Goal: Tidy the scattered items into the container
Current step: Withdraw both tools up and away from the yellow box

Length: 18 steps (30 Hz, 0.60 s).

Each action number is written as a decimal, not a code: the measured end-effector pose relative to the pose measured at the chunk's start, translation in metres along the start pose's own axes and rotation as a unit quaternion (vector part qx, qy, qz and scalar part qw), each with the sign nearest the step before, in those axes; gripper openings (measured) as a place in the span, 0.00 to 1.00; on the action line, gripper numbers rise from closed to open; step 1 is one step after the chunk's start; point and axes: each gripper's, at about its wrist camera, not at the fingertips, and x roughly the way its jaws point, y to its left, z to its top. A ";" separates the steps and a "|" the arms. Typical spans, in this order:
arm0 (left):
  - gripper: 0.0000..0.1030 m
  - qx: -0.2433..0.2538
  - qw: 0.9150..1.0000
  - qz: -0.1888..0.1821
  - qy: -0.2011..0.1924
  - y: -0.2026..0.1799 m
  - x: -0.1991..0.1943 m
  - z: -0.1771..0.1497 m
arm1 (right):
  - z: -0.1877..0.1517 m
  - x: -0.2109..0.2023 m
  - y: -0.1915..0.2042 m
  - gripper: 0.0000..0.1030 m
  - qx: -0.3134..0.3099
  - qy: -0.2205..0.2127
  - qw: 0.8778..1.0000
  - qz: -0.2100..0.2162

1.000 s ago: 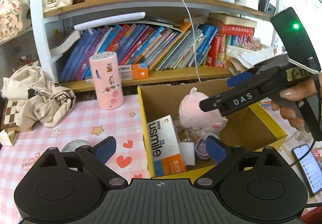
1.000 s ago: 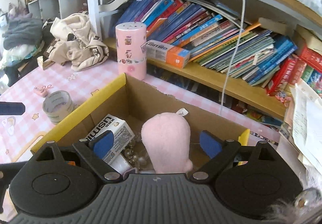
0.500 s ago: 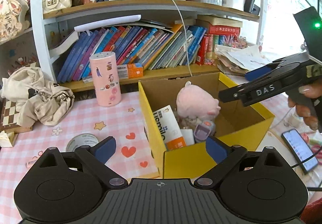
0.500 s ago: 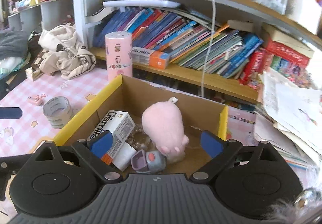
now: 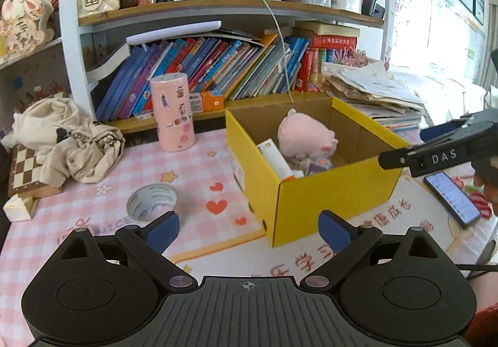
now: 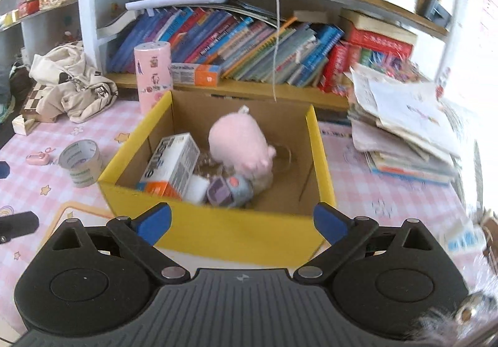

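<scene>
Both of my claws are empty. My right claw (image 6: 242,224) hangs in front of the yellow cardboard box (image 6: 236,235) with its jaws wide and opening further, nothing between them; my left claw (image 5: 249,227) stands wide too, aimed at the bare tabletop (image 5: 199,182) between the tape roll (image 5: 152,201) and the box.

The box holds a pink plush toy (image 6: 239,144), a white-and-orange toothpaste carton (image 6: 170,164) and a small purple-grey gadget (image 6: 228,189). Outside it lie the tape roll and a little pink clip (image 6: 38,157).

I judge the tape roll the likely next pick, and its shape is the trouble: a hollow ring lying flat, slick on its outer face, so pads closing across the outside could squeeze it away over the smooth checked cloth. Pinching one wall of the ring looks safer to me. The clip is tiny and flat, easy to miss or flick aside.

The plush is soft and sits high; anything dropped on it may roll. The box walls are thin card, so a careless knock from a claw could shove the box toward the phone (image 5: 453,196) lying beside it
</scene>
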 end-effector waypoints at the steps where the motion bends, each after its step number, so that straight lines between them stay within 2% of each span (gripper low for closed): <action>1: 0.95 0.000 1.000 -0.001 0.000 0.002 -0.003 -0.003 | -0.006 -0.003 0.004 0.96 0.006 0.002 1.000 -0.003; 8: 0.95 -0.001 1.000 0.016 0.008 0.018 -0.017 -0.031 | -0.042 -0.015 0.036 0.97 0.031 0.022 0.999 -0.015; 18: 0.95 0.002 1.000 0.006 0.026 0.033 -0.040 -0.059 | -0.083 -0.019 0.094 0.97 0.042 0.055 0.998 -0.004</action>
